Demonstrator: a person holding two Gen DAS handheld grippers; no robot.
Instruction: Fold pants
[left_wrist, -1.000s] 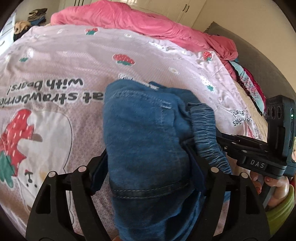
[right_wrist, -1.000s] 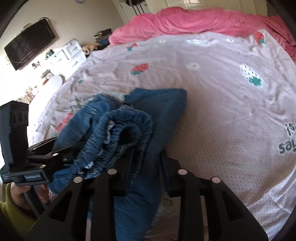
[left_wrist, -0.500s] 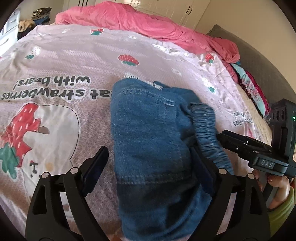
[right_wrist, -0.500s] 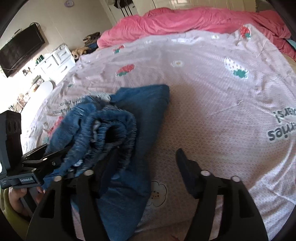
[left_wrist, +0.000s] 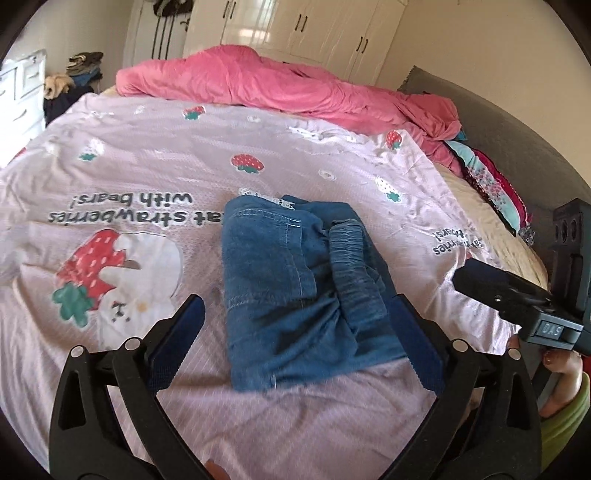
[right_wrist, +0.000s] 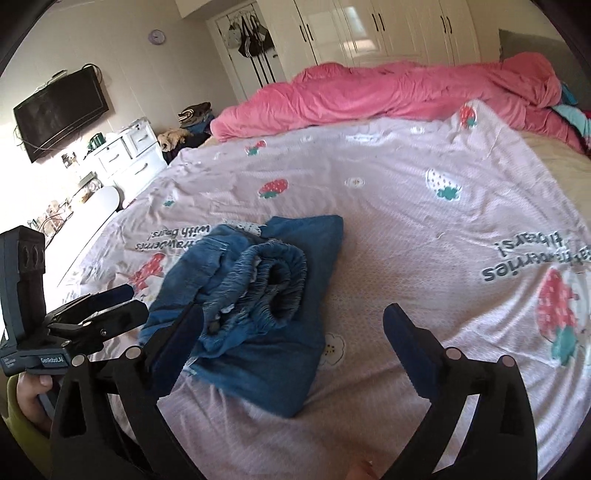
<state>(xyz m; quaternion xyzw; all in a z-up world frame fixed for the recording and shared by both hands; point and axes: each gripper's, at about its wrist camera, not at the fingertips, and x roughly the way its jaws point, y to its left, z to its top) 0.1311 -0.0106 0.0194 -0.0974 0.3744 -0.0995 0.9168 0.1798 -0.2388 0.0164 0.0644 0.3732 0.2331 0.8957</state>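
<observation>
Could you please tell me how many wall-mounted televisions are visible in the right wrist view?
1: the television hangs on the wall at far left, above the white dresser. Others may lie outside the view.

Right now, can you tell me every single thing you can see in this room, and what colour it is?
jeans: one, blue, folded, lying on the bedspread
bedspread: one, pale pink with strawberries, over the bed
blanket: one, bright pink, bunched at the far edge
wardrobe: one, cream, far wall
television: one, black, on the wall
drawers: one set, white, beside the bed
clock: one, purple, on the wall
left claw: one, black with blue pads, open, around the jeans
right claw: one, black with blue pads, open, not gripping
</observation>
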